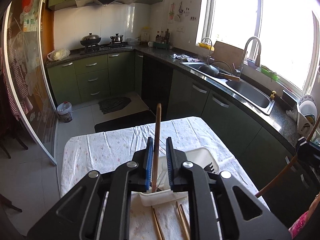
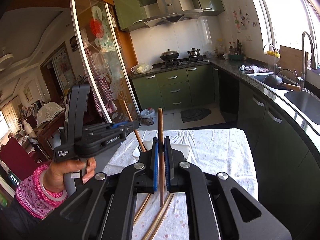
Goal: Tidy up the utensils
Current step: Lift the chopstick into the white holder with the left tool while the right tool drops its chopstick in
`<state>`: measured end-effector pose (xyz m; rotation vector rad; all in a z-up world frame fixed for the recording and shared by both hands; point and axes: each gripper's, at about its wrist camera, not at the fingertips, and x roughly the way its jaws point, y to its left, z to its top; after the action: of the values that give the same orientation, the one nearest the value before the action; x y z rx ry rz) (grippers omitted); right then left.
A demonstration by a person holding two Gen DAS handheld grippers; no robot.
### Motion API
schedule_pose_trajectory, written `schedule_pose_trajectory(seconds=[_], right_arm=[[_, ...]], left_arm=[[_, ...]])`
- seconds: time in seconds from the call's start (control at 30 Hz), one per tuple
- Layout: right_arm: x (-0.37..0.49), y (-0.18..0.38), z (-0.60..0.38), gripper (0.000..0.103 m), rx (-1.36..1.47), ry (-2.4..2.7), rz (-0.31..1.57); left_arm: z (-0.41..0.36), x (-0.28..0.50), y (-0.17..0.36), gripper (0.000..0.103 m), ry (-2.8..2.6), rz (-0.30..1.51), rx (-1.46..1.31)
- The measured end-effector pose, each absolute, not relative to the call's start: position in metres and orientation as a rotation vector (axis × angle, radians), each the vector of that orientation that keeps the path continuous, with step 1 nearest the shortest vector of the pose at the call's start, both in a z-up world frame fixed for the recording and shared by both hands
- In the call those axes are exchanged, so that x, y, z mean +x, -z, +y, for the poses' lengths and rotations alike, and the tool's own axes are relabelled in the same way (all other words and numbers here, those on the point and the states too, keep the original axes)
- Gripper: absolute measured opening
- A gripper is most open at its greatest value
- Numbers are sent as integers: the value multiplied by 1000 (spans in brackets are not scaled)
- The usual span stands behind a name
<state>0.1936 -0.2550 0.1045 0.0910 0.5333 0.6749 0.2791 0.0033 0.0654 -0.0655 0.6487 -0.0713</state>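
Note:
My left gripper (image 1: 160,146) is open over the near end of a white utensil tray (image 1: 198,154). A brown chopstick (image 1: 157,140) stands upright between its jaws, leaning on the left pad, its lower end in the tray's near compartment. A black fork (image 1: 211,168) lies in the tray. My right gripper (image 2: 161,146) is shut on another brown chopstick (image 2: 160,128), held upright above the tablecloth. The left gripper also shows in the right wrist view (image 2: 132,125) with its chopstick (image 2: 133,125) reaching into the tray (image 2: 181,148). Several loose chopsticks (image 2: 158,218) lie on the cloth below.
The table (image 1: 112,148) wears a white flowered cloth. A dark counter with a sink (image 1: 250,94) runs along the right under the window. Green cabinets and a stove (image 1: 104,47) stand at the back. A bin (image 1: 65,112) sits on the floor left.

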Motion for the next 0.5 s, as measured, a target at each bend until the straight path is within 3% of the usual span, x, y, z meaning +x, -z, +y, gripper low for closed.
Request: schedule_pose_trajectory(seconds=[0.17,0.37,0.5], right_arm=[[206,-125,-249,6,121,-667,470],[222,-149,-239,6,121,-570,339],[245,-139,-218,6,87,-539,362]], left_arm=[[8,262,-64,14,92,652,-72],[13,237,-64,21,124,649,-92],[14,224,-55,22,139,675,-91]])
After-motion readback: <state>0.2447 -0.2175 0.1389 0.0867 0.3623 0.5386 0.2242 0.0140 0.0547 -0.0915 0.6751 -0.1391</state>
